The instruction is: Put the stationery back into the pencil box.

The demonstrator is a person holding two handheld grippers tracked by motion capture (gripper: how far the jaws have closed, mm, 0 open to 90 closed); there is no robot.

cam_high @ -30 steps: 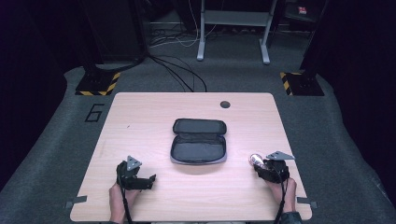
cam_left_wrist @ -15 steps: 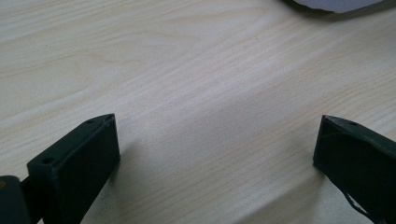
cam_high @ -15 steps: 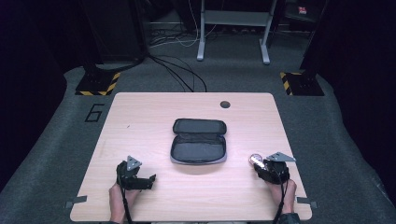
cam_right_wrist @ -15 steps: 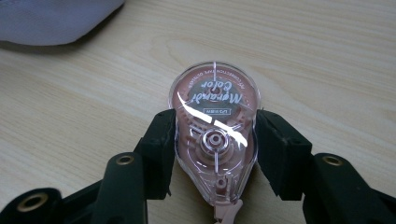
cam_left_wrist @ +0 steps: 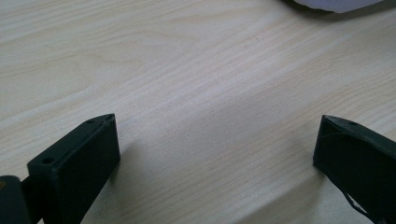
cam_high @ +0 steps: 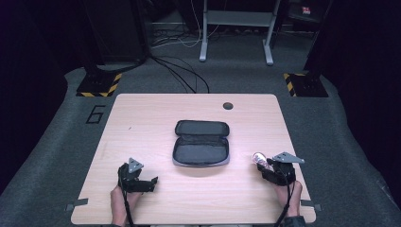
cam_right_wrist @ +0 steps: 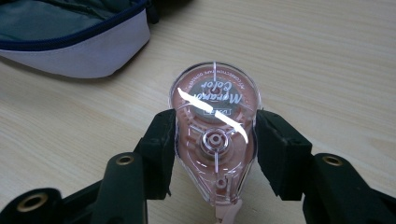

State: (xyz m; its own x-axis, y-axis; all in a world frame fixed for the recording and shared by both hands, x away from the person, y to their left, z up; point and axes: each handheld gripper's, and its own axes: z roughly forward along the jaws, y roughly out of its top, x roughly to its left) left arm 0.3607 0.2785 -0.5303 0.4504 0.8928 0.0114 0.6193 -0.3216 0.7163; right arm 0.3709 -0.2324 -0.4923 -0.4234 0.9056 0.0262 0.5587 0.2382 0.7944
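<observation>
Correction tape dispenser (cam_right_wrist: 214, 140): clear pink shell, round at the top and narrowing toward the bottom, printed label on its upper face. It sits clamped between the two black fingers (cam_right_wrist: 159, 149) of the right gripper (cam_right_wrist: 214, 154), one pressing each flank. From above, the dispenser (cam_high: 259, 158) is at the right side of the desk (cam_high: 142, 123), just right of the pencil case (cam_high: 201, 143) and apart from it. The case lies unzipped and flat at desk centre, dark lining up; the right gripper view shows its pale edge (cam_right_wrist: 79, 58) with navy zip trim. Left gripper (cam_high: 137, 178) rests low on the desk's left near edge; its fingers (cam_left_wrist: 77, 161) stand wide apart over bare wood grain with nothing between them.
</observation>
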